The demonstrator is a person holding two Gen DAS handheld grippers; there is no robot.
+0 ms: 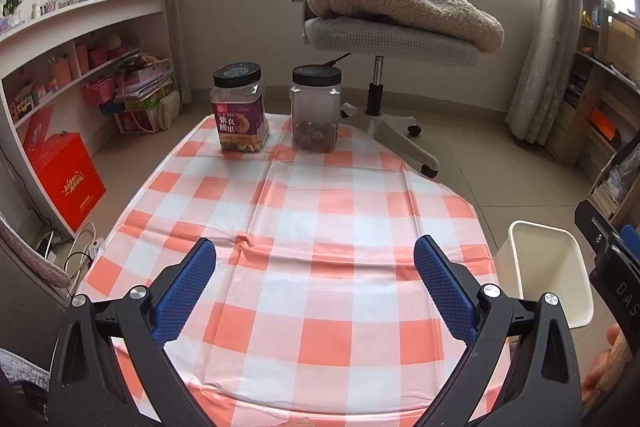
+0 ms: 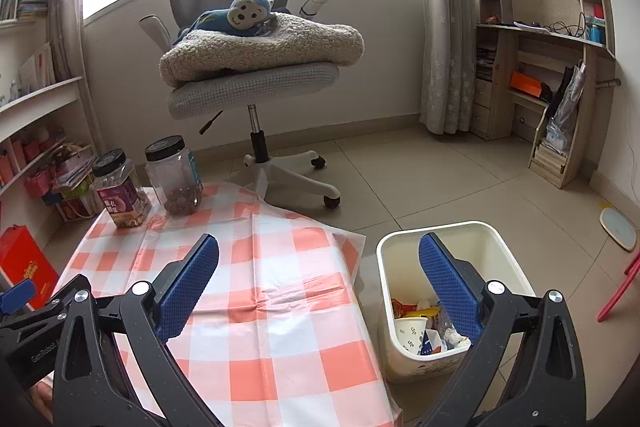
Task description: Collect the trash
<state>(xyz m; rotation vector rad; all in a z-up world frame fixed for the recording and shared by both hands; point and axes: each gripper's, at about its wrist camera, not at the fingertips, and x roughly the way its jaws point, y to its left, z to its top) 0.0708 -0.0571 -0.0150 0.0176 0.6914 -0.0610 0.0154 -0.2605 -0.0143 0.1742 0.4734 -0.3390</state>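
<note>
A white trash bin (image 2: pixel 400 259) stands on the floor right of the table; it holds a paper cup (image 2: pixel 410 331), wrappers and crumpled tissue. In the left wrist view the bin (image 1: pixel 520 279) shows at the right edge. My left gripper (image 1: pixel 315 251) is open and empty above the orange-and-white checked tablecloth (image 1: pixel 312 227). My right gripper (image 2: pixel 319 247) is open and empty, over the table's right edge and the bin. No loose trash shows on the tablecloth.
Two black-lidded clear jars stand at the table's far edge: a labelled nut jar (image 1: pixel 239 109) and a jar of brown balls (image 1: pixel 315 109). A grey office chair (image 1: pixel 384 27) with a blanket and a monkey toy stands behind. Shelves line both sides.
</note>
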